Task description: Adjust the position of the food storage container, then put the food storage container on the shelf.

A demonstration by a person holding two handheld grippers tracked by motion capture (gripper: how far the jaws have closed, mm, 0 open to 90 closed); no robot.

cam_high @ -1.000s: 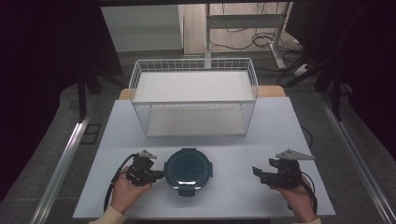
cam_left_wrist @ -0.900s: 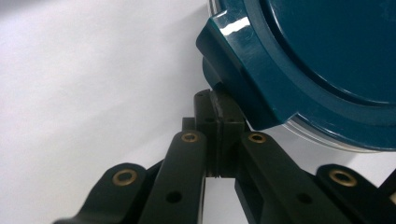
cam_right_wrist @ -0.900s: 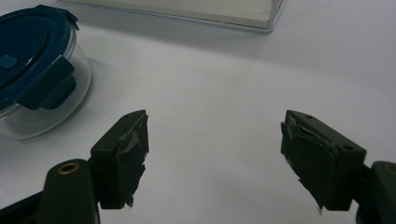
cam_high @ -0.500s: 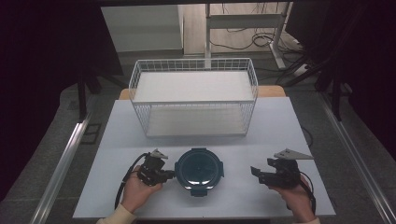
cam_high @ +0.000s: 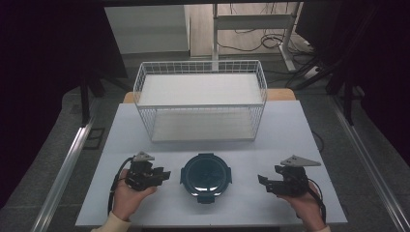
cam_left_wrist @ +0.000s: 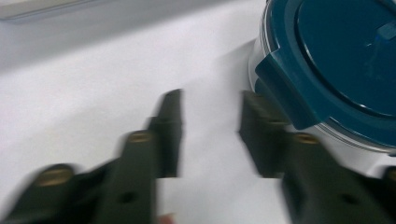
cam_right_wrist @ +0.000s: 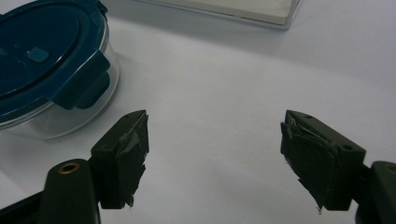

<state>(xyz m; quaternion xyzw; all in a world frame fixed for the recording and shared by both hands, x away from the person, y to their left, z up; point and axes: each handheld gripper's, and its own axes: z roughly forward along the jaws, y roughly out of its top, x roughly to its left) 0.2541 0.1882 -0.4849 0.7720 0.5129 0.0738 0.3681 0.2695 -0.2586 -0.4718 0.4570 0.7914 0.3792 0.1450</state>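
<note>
Two grippers flank round container at near centre of table, basket beyond. Left gripper partly open, empty, just beside left lid clasp. Right gripper wide open, empty, well apart. Probably best: steady with right, bite clasp squarely.

My white desk carries a white wire basket at its far side and a round blue-lidded container near me.
</note>
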